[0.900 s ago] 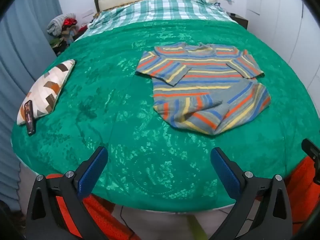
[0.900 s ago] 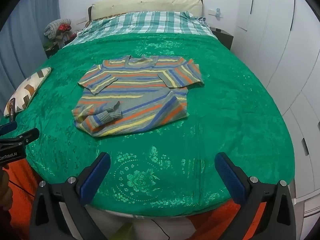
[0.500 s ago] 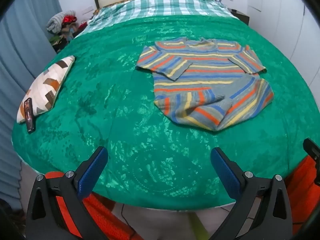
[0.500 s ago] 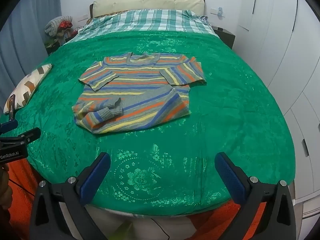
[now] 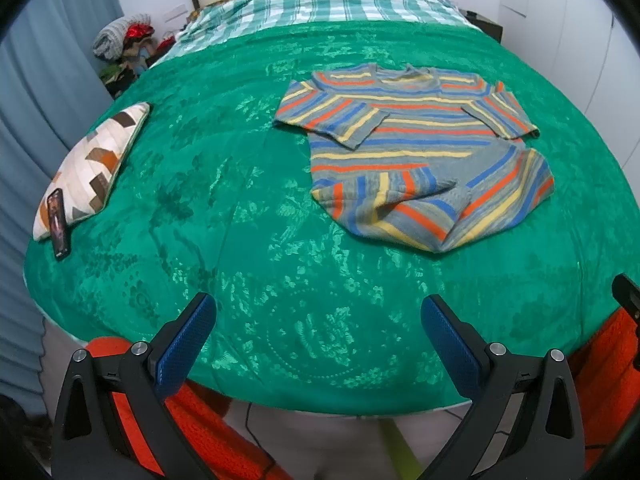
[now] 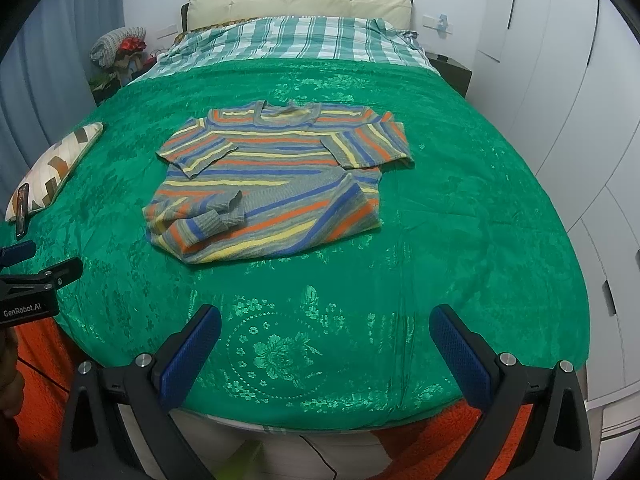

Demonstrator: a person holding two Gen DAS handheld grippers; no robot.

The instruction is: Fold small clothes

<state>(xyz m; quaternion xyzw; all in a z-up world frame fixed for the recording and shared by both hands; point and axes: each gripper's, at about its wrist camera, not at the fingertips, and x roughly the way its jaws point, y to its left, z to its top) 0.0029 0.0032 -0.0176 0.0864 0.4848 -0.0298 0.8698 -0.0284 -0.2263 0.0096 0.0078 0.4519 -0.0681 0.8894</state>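
A small striped sweater (image 5: 412, 156) in grey, orange, blue and yellow lies on the green bedspread (image 5: 240, 200), both sleeves folded in and the bottom hem turned up. It also shows in the right wrist view (image 6: 276, 184). My left gripper (image 5: 318, 320) is open and empty above the foot of the bed, well short of the sweater. My right gripper (image 6: 324, 332) is open and empty, also at the foot of the bed. The left gripper's body (image 6: 32, 284) shows at the left edge of the right wrist view.
A patterned cushion (image 5: 90, 168) with a phone (image 5: 58, 220) against it lies at the bed's left edge. A plaid sheet (image 6: 296, 40) and headboard are at the far end. White wardrobe doors (image 6: 568, 92) stand on the right. An orange rug (image 5: 600, 360) lies below.
Both grippers have tilted or moved slightly, so the sweater sits a little lower in both views. Nothing on the bed has moved.
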